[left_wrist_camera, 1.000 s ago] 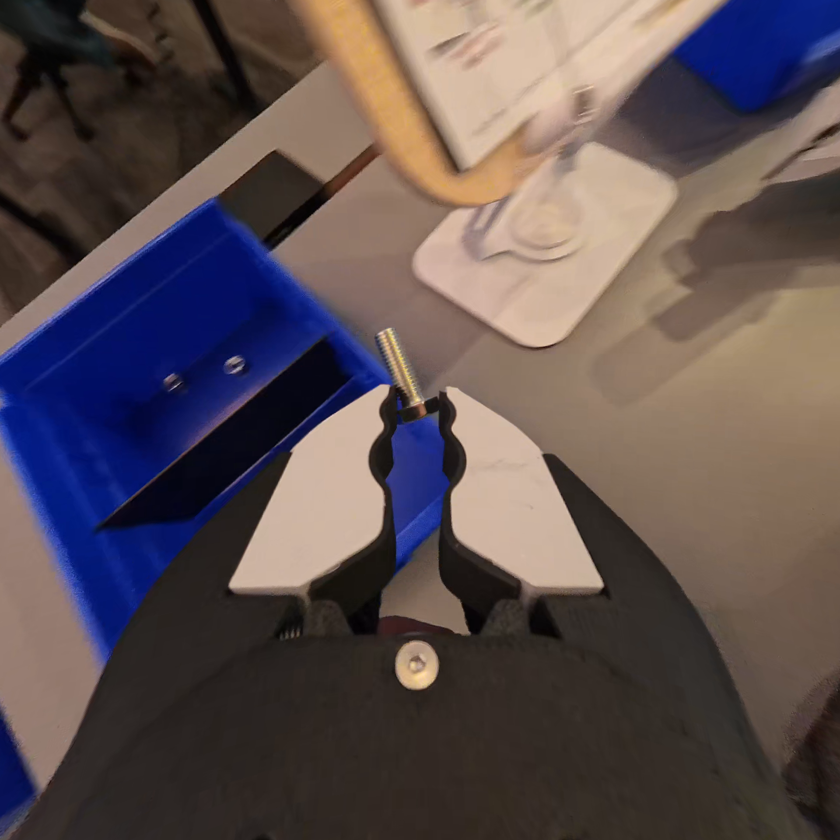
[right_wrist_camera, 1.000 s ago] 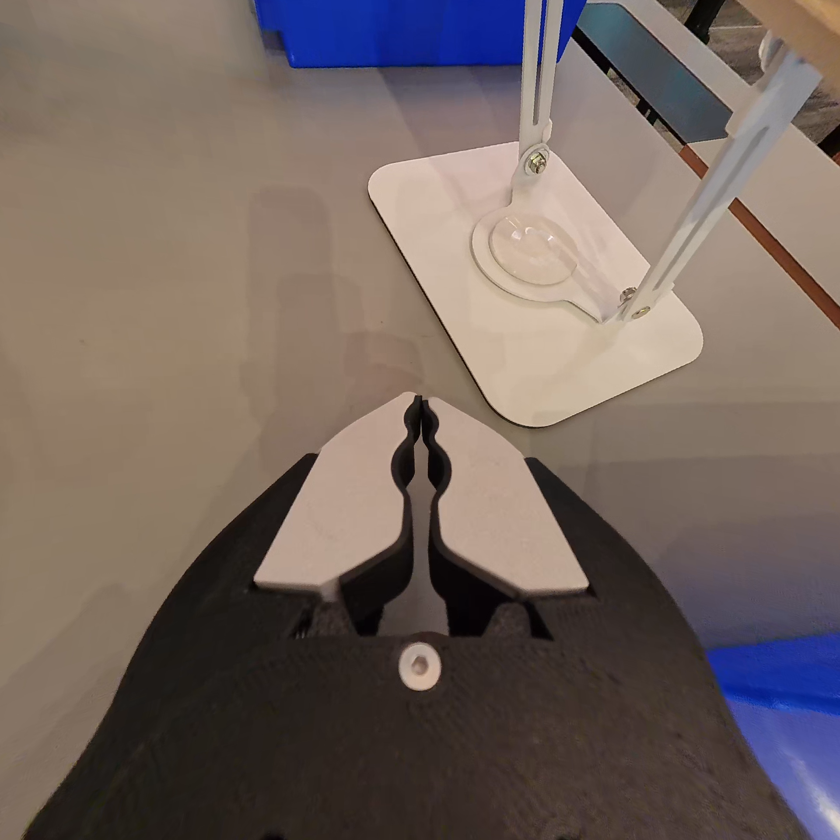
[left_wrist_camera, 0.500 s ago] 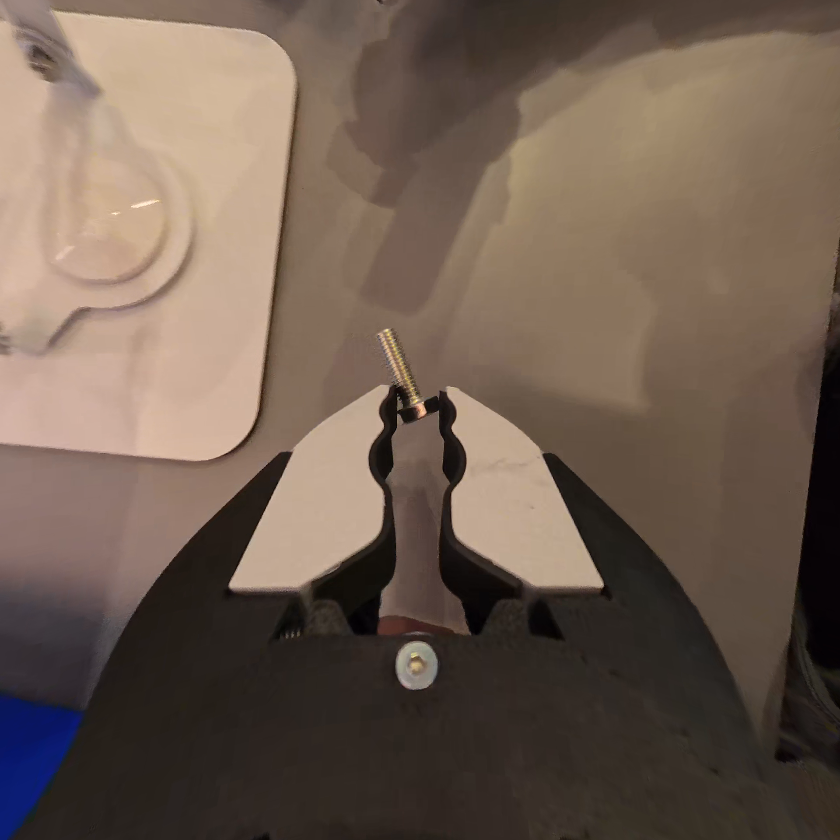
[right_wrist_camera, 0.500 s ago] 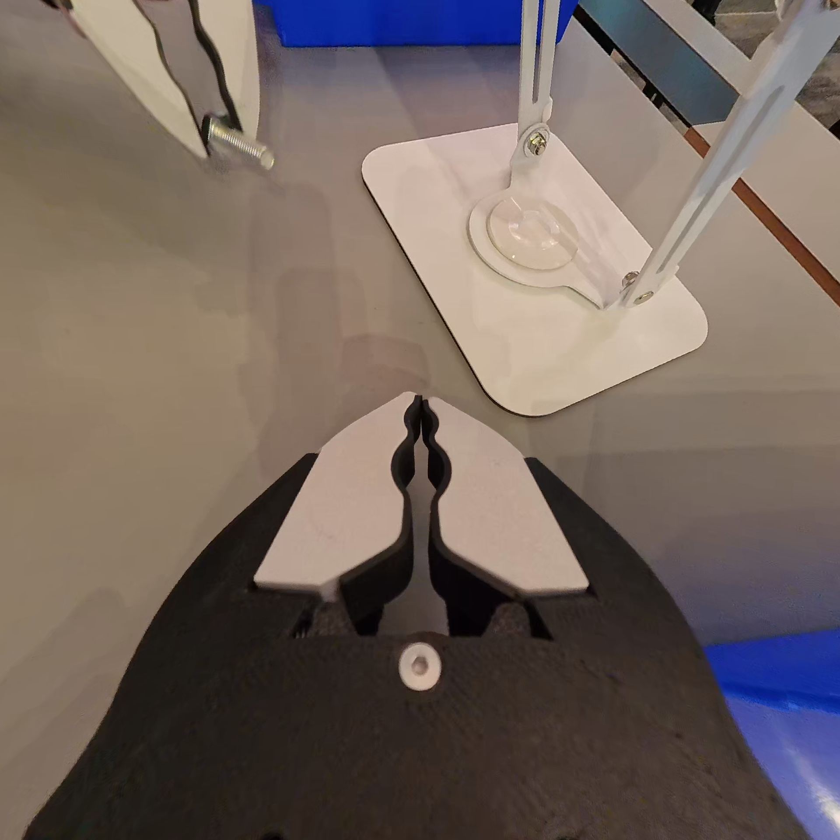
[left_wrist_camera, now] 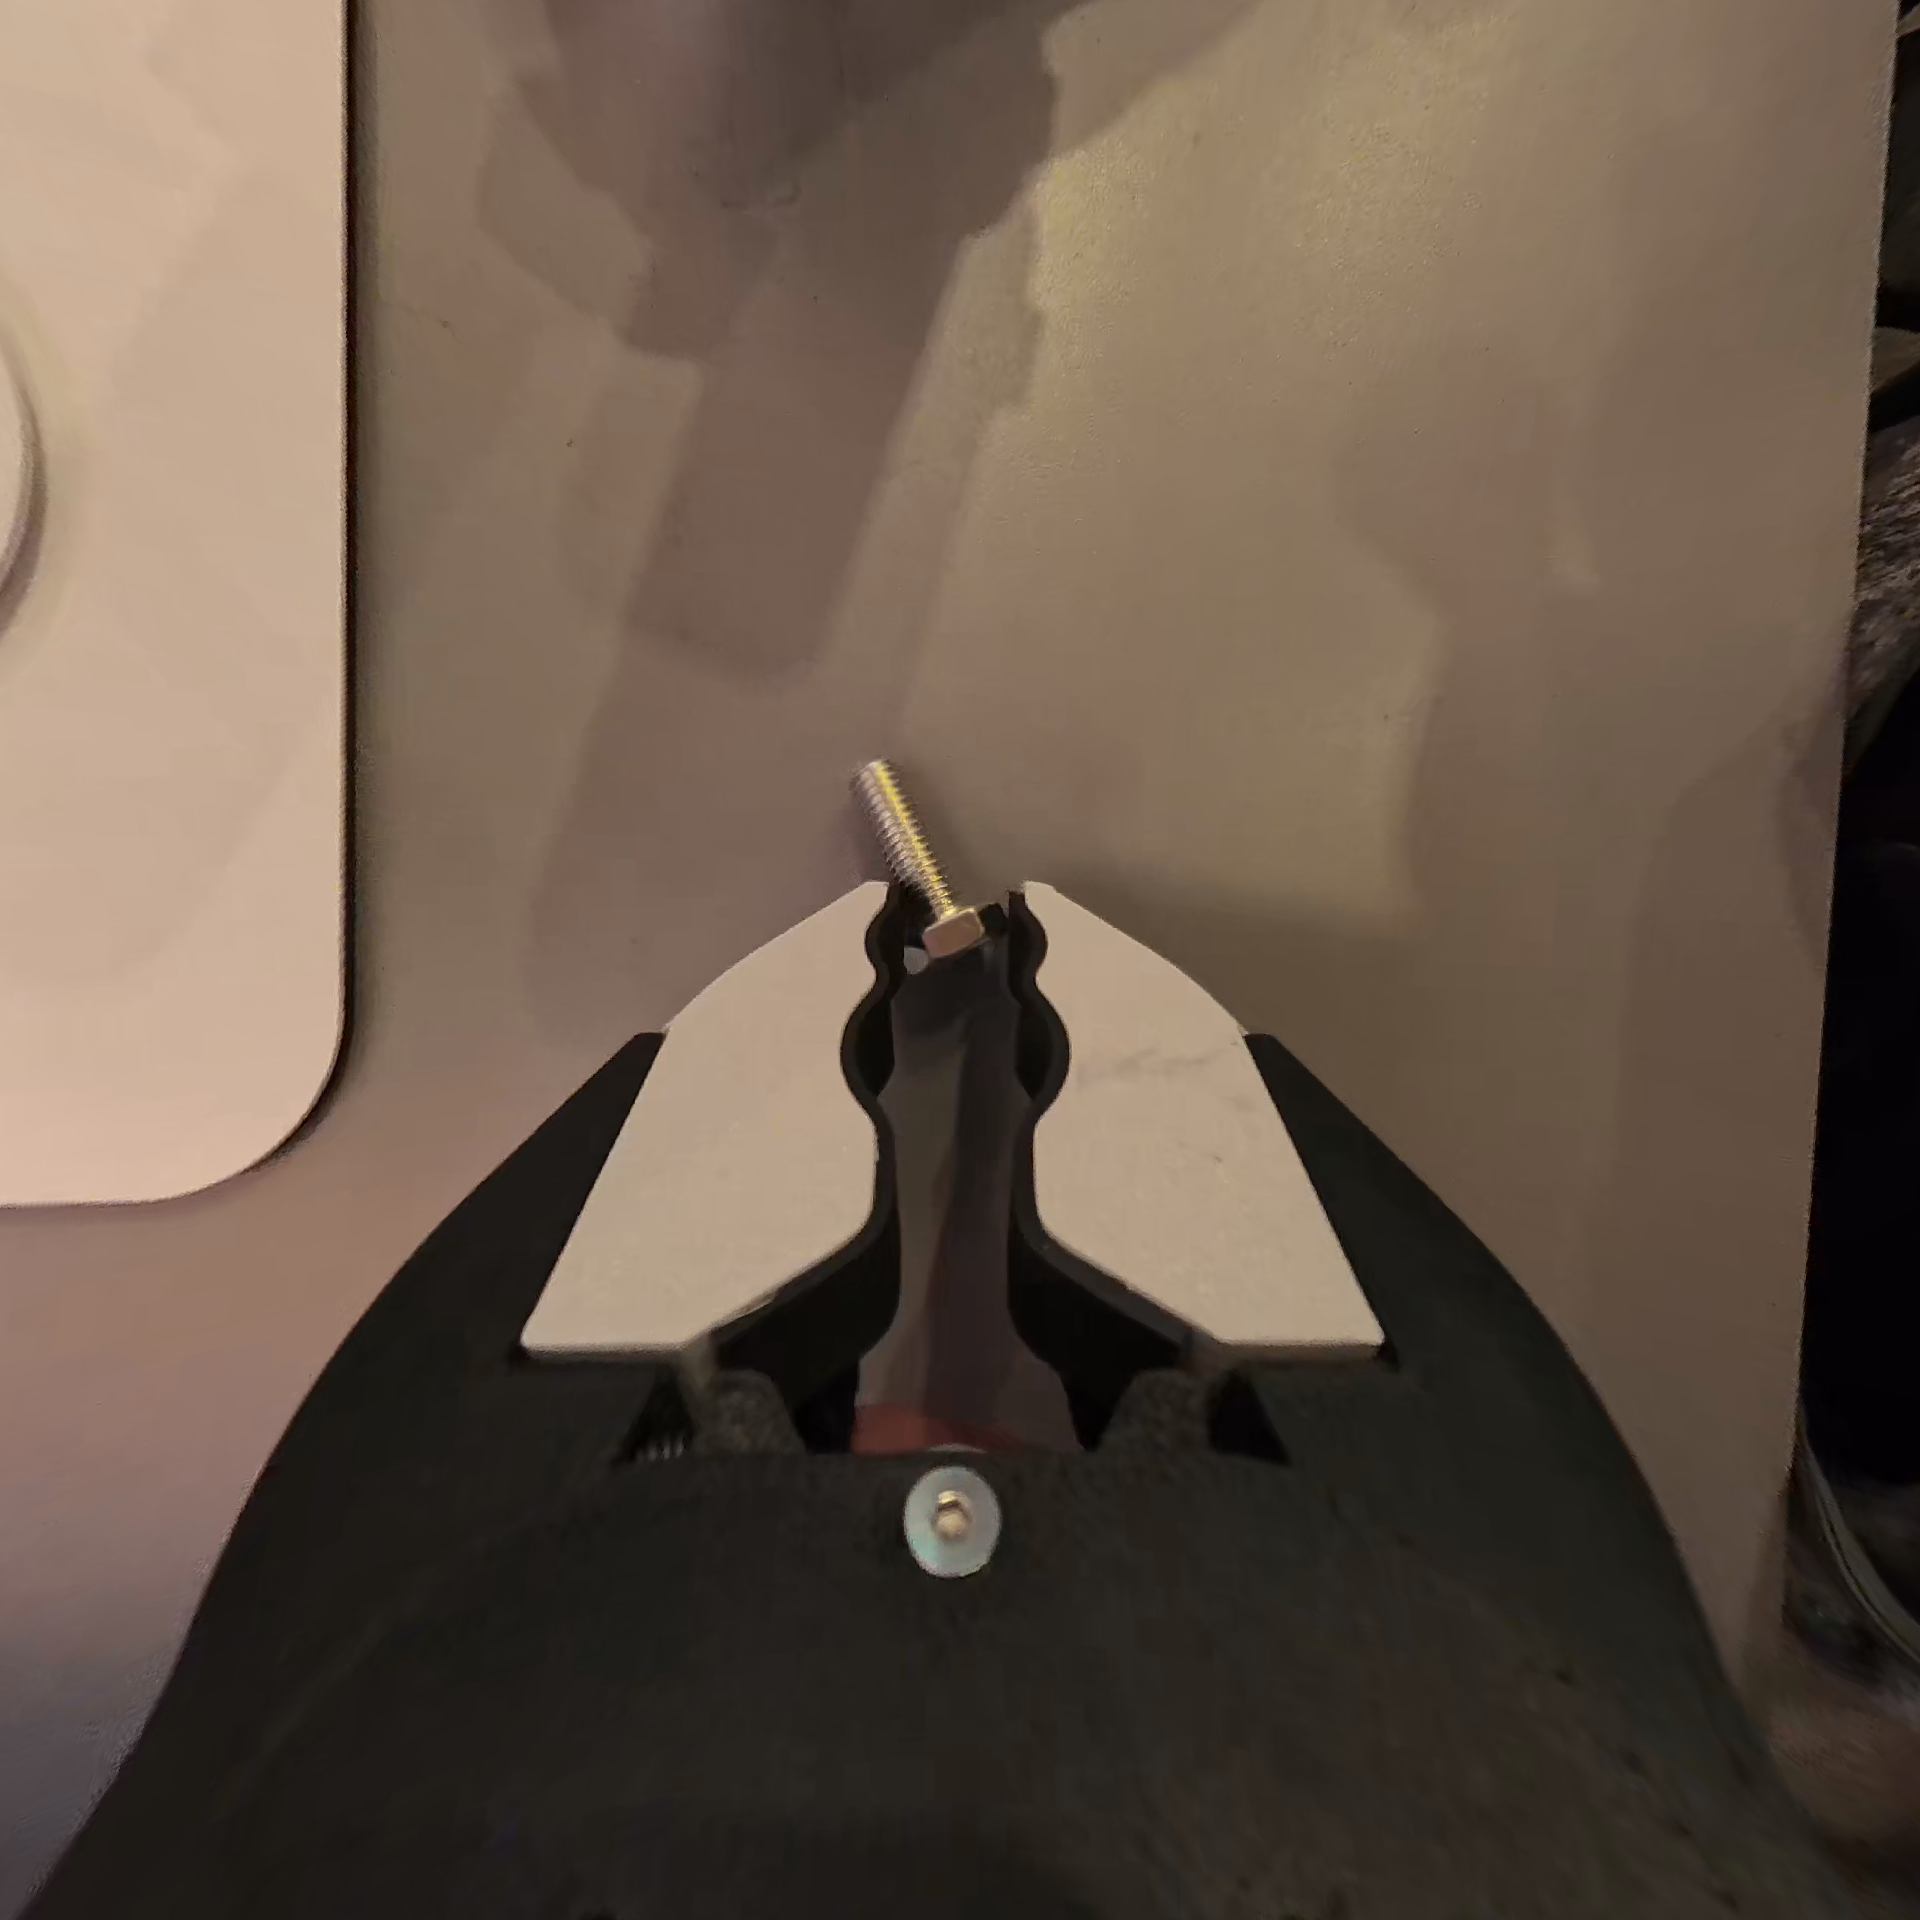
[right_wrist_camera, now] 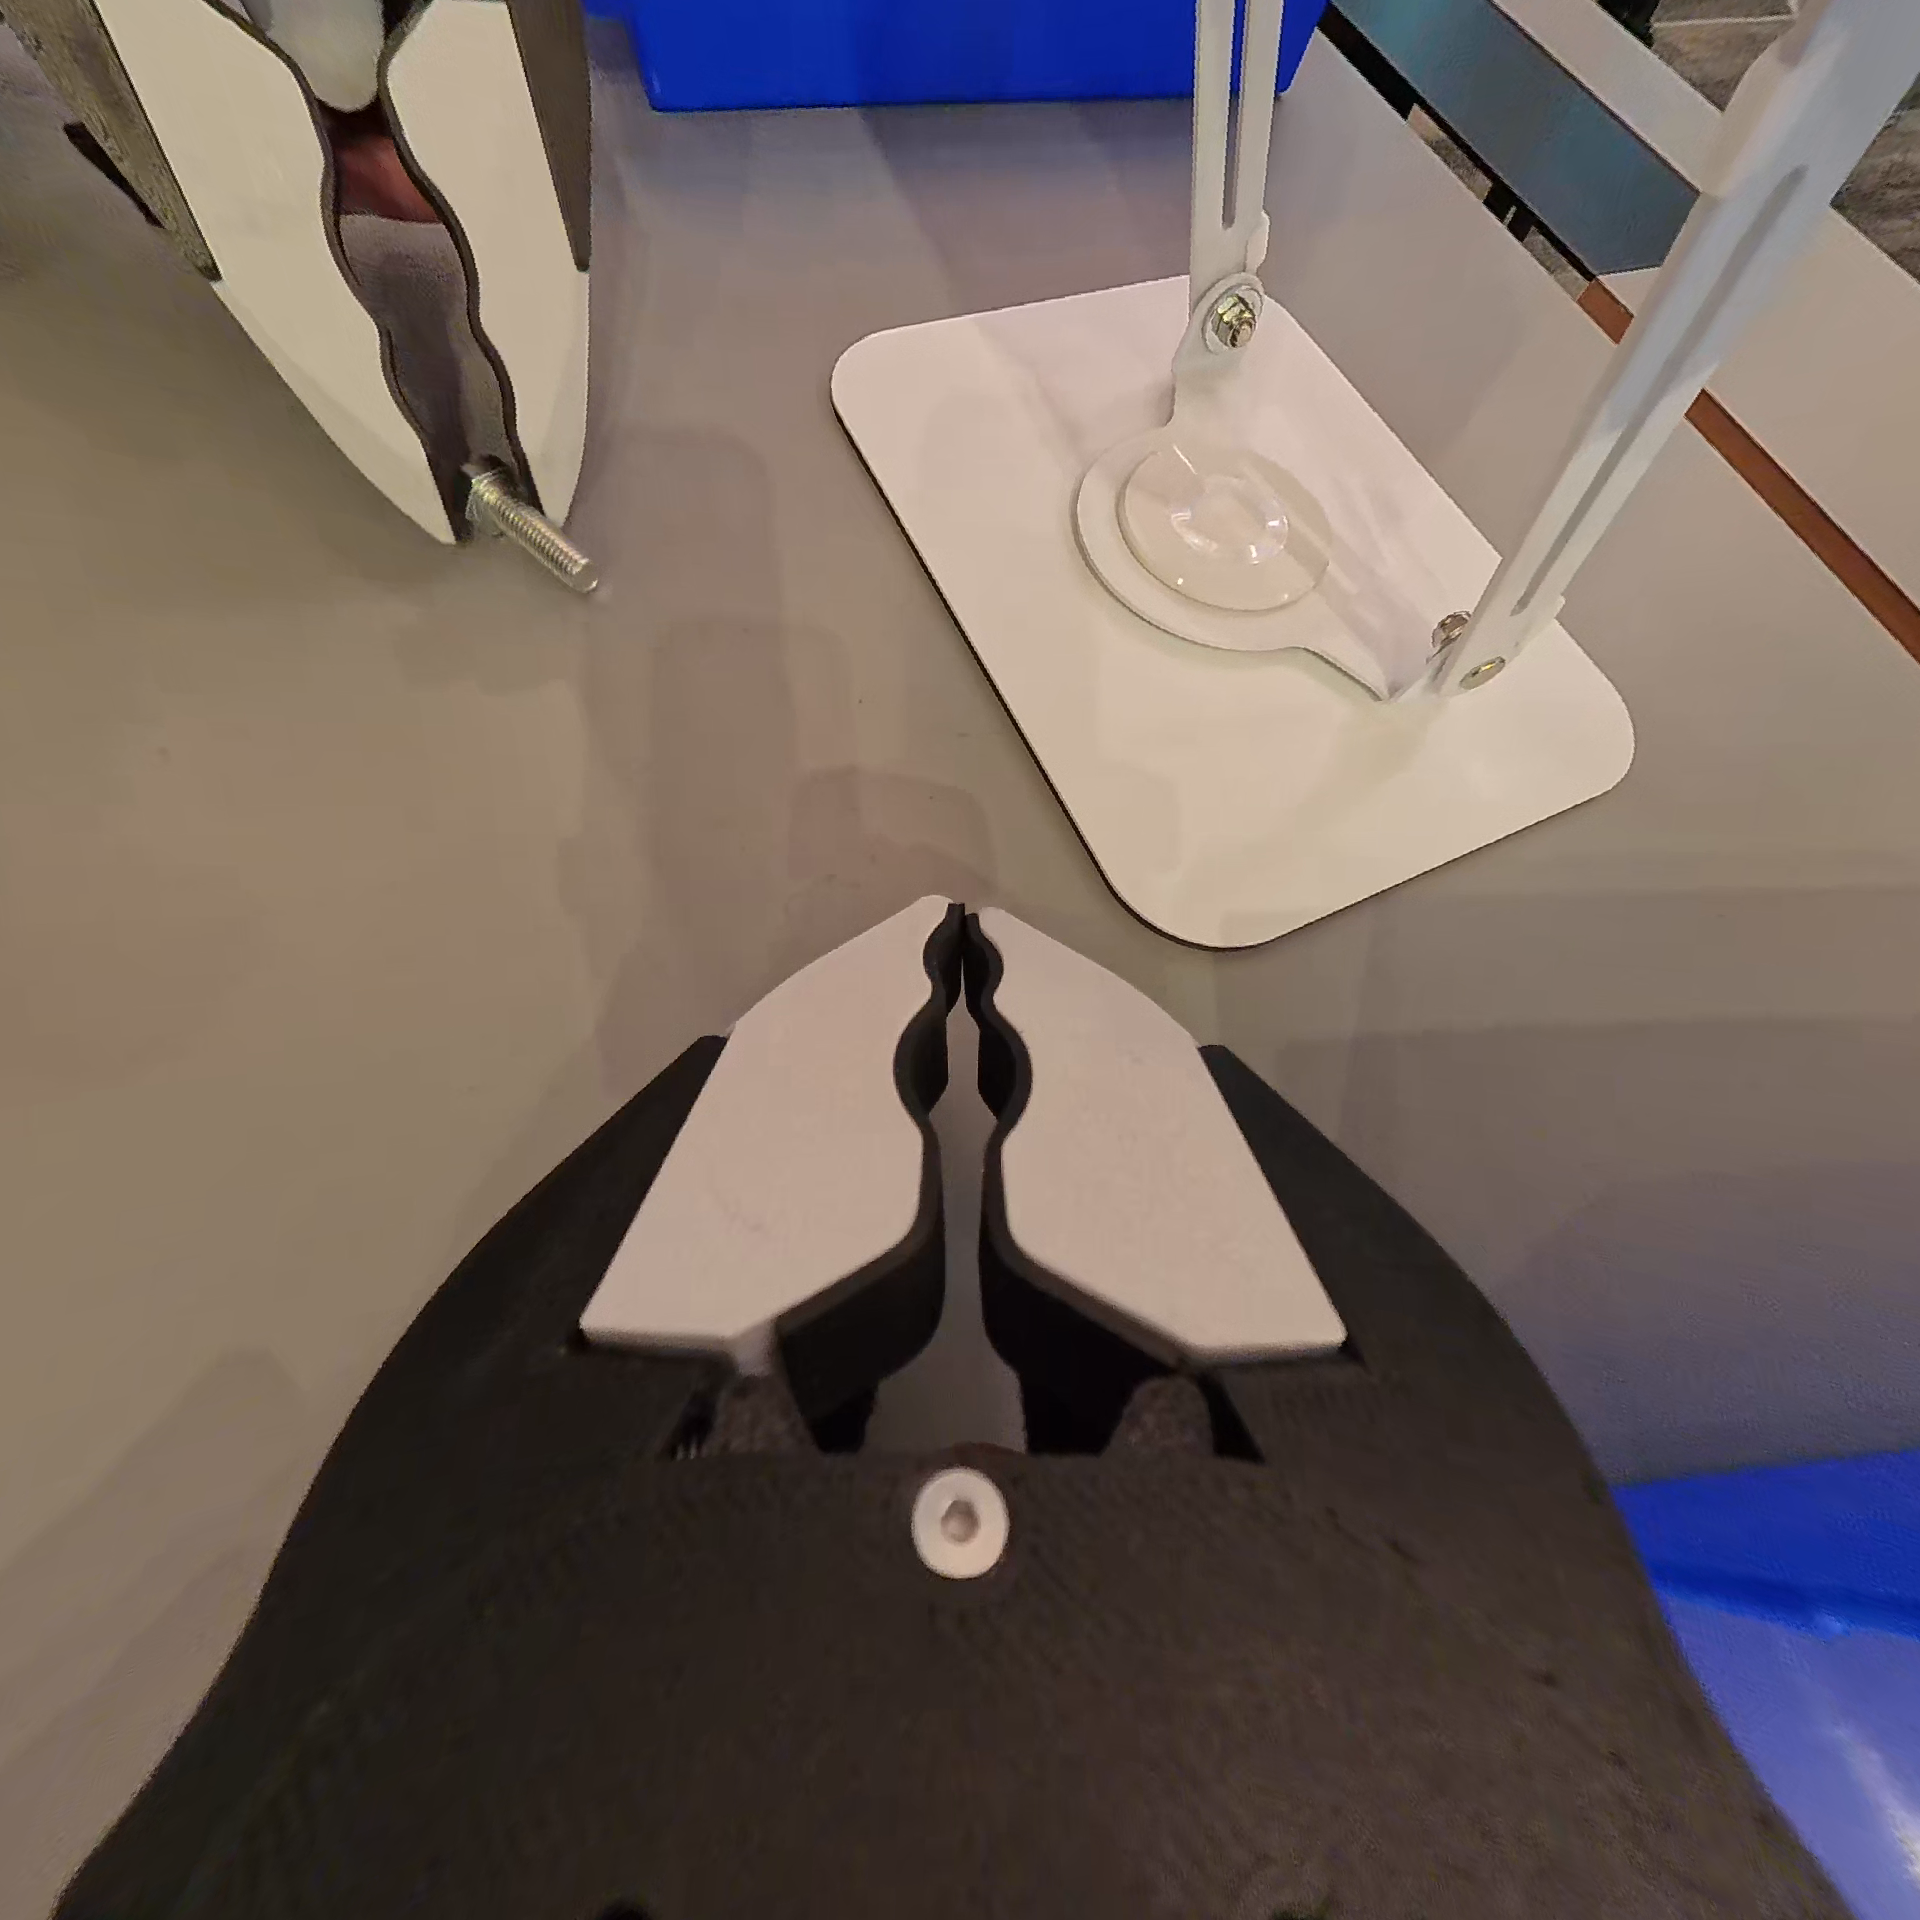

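— How many bolts did you count?

— One. The left gripper [left_wrist_camera: 951, 914] had its jaws nearly closed on the head of a silver bolt [left_wrist_camera: 909, 847], whose threaded end stuck out toward eleven o'clock over the grey table [left_wrist_camera: 1351, 520].

— And the other gripper?

— The right gripper [right_wrist_camera: 961, 914] was closed on nothing, tips together. One white stand [right_wrist_camera: 1299, 748] stood at its two o'clock, and two blue bins [right_wrist_camera: 935, 52], one beyond at twelve, one at its five.

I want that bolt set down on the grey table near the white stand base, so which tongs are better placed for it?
Left. The left tongs already grip the silver bolt by its head, low over the grey table. The right tongs are shut with nothing between them.
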`<act>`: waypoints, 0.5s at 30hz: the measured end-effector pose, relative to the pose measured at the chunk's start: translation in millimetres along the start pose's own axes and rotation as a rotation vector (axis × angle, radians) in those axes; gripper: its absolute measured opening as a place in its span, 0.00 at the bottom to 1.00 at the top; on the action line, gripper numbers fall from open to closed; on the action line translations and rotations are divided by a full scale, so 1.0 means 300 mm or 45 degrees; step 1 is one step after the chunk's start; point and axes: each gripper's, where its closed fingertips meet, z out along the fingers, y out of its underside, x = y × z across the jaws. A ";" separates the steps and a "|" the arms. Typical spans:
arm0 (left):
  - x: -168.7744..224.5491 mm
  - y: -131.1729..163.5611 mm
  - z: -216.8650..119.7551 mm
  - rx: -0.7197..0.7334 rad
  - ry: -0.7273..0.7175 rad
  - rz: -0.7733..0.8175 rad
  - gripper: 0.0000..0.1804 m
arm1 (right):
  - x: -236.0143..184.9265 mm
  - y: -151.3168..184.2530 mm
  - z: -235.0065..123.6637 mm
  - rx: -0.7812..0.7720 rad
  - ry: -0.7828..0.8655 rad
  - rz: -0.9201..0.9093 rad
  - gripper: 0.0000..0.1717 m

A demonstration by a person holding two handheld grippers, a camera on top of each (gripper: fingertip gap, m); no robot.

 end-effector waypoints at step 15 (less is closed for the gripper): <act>-0.005 -0.035 -0.175 0.188 -0.069 -0.013 0.25 | 0.004 -0.001 -0.004 0.007 0.007 0.001 0.00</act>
